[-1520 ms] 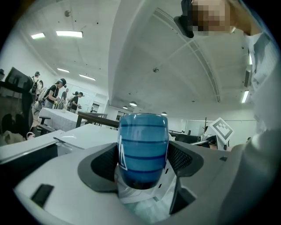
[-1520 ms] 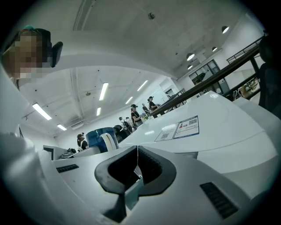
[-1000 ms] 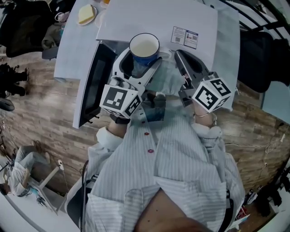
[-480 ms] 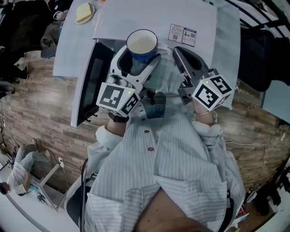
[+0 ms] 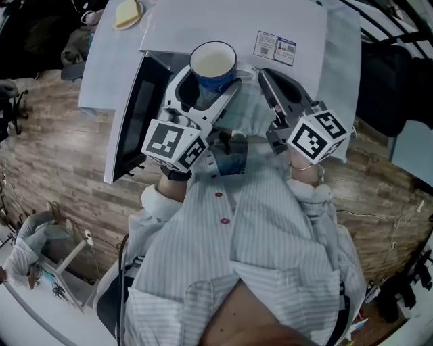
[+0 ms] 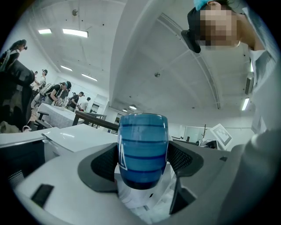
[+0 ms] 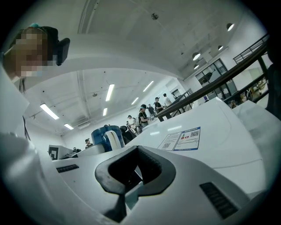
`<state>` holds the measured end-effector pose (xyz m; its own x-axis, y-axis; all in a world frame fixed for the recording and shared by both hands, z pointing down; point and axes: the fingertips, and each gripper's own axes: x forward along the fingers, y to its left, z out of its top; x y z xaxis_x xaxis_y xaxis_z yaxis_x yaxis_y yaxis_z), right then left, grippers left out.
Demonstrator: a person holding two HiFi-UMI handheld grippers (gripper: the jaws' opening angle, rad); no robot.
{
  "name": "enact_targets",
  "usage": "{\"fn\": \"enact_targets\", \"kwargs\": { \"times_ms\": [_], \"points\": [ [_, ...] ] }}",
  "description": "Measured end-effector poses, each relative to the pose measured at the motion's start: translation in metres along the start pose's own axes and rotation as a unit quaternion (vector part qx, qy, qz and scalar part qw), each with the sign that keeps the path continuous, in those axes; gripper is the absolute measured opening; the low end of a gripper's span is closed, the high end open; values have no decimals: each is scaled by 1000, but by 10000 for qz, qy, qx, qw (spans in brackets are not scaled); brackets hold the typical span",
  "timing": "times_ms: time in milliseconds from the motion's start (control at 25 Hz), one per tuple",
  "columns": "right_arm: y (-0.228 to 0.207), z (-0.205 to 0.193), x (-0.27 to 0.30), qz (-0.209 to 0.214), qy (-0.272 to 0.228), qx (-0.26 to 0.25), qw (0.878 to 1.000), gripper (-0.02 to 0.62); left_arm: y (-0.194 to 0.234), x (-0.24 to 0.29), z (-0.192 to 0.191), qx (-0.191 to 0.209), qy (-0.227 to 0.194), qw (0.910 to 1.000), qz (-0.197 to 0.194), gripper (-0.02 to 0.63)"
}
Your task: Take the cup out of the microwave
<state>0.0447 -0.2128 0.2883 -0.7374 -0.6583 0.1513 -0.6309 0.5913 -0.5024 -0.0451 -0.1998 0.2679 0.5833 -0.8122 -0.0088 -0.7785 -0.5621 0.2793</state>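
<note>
A blue striped cup [image 5: 213,64] with a white inside stands upright between the jaws of my left gripper [image 5: 210,88], which is shut on its sides. It hangs just in front of the white microwave [image 5: 230,27], whose dark-windowed door [image 5: 132,121] swings open to the left. In the left gripper view the cup [image 6: 142,149] fills the gap between both dark pads. My right gripper [image 5: 265,76] sits beside it to the right, shut and holding nothing. The right gripper view shows its pads [image 7: 134,176] meeting, with the cup [image 7: 105,136] off to the left.
The microwave rests on a white table [image 5: 101,67] with a yellow item on a plate [image 5: 127,13] at its far left corner. A label sticker [image 5: 276,46] lies on the microwave's top. Wooden floor surrounds the table. Several people stand in the background.
The left gripper and the cup have edged slightly away from me. The right gripper has barely moved.
</note>
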Motion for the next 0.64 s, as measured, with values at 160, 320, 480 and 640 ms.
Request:
{"fn": "enact_targets", "kwargs": {
  "times_ms": [160,320,480,640],
  "points": [
    [4,-2,-1,19,29,40,10000,32,-1,-3,2,-18,4,10000,-39,362],
    [8,-4,-3,44,66,33,10000,32,-4,-3,1,-38,49,9997,-221,362],
    [8,-6,-5,35,33,47,10000,32,-3,-4,2,-121,109,9991,-391,362],
    [8,-3,-6,42,16,13,10000,32,-1,-1,7,-123,161,9982,-563,362]
  ]
}}
